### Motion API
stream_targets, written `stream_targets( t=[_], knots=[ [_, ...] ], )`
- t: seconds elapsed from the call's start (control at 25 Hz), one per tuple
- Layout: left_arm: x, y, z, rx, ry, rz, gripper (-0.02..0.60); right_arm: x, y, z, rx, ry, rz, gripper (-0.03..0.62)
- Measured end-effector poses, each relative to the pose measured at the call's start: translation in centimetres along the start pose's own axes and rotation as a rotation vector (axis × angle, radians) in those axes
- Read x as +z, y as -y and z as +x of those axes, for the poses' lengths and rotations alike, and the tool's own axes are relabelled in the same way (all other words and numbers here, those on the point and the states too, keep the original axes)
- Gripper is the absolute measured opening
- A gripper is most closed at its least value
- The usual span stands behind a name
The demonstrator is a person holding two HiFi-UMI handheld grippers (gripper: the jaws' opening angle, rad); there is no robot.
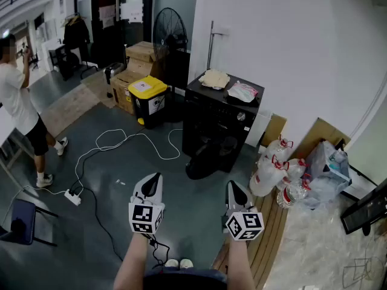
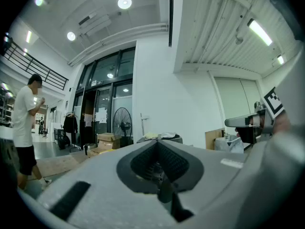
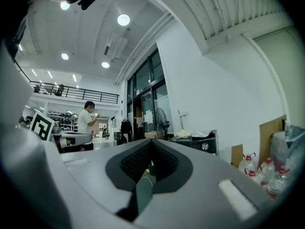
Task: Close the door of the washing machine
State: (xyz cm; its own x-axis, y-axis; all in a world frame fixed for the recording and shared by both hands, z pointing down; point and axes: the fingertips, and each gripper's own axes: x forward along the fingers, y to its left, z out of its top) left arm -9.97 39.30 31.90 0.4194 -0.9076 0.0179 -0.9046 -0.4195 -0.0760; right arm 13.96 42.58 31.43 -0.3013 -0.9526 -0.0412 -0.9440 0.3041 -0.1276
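A black washing machine [image 1: 222,115] stands against the white wall, with cloths lying on its top. Its round dark door [image 1: 204,159] hangs open, swung out low at the front. My left gripper [image 1: 152,185] and right gripper [image 1: 235,192] are held side by side over the grey floor, well short of the machine, both pointing level toward it. Each has its jaws together with nothing between them. In the left gripper view the left gripper [image 2: 157,145] points at the machine's top [image 2: 159,137]. The right gripper [image 3: 151,145] has the machine [image 3: 199,142] at its right.
A yellow-lidded bin [image 1: 148,98], cardboard boxes [image 1: 136,71] and a standing fan [image 1: 169,36] sit left of the machine. A white cable and power strip [image 1: 73,197] lie on the floor. Water bottles [image 1: 275,168] and bags crowd the right. A person [image 1: 21,113] stands far left, near a blue chair [image 1: 21,222].
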Motion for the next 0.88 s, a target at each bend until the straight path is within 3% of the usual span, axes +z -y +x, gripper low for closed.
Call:
stream_targets(
  t=[0.88],
  knots=[
    [-0.4,0.4,0.1,-0.003,-0.016,0.004,0.008,-1.1,-1.0,0.4,0.035,-0.016,0.013,0.014]
  ],
)
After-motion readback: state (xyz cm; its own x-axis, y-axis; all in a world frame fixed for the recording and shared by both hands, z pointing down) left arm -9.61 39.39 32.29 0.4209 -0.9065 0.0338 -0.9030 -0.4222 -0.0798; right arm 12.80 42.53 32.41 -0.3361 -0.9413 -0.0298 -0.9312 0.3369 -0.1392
